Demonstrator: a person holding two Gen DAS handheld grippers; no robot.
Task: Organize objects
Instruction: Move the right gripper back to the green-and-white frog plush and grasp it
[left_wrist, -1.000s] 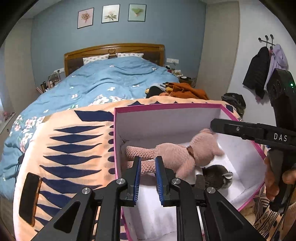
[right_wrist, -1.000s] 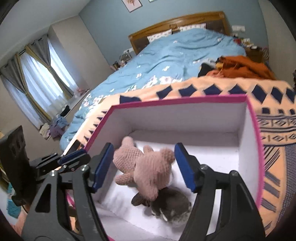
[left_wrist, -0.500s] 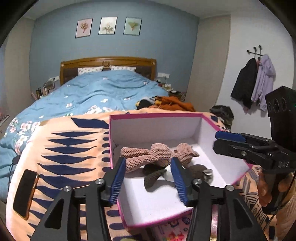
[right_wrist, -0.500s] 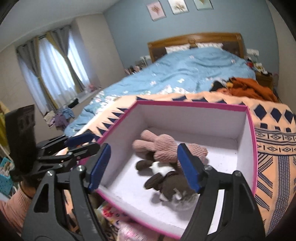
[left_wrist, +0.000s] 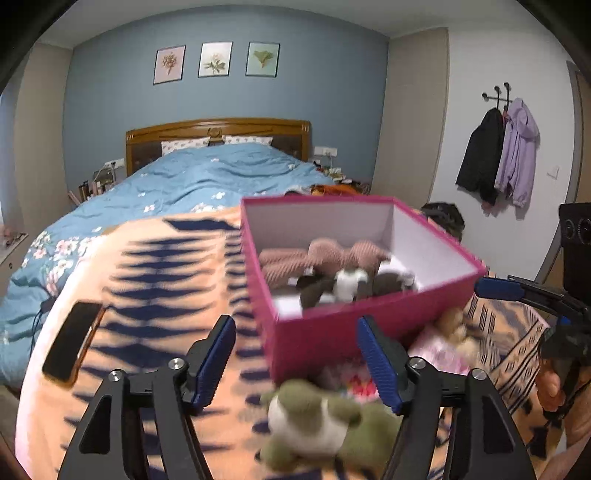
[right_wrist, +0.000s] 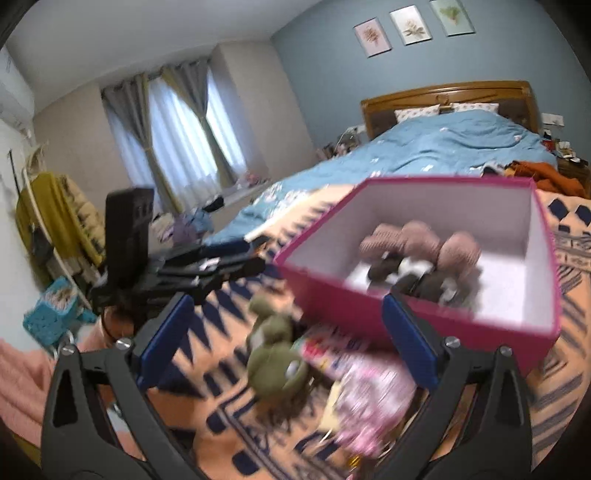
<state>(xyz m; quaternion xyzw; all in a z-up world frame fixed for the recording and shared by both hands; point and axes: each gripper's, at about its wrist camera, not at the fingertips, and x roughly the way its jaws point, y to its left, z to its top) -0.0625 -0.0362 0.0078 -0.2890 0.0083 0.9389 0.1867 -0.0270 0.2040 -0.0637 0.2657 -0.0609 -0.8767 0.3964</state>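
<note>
Peach blanket with navy diamonds (left_wrist: 155, 280) covers the bed's foot; on it, open pink cardboard box (left_wrist: 369, 325) holding plush toys. Nearer lies the olive-green plush frog (left_wrist: 314, 424). Left gripper (left_wrist: 295, 354) and right gripper (right_wrist: 284, 332) both gape, empty. Best straddle the frog's body squarely.

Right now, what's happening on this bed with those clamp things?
A person is tidying soft toys into a pink box on the patterned blanket. A pink plush and a dark one already lie inside. Both tools, left and right, are open and empty, near a green plush outside the box.
</note>
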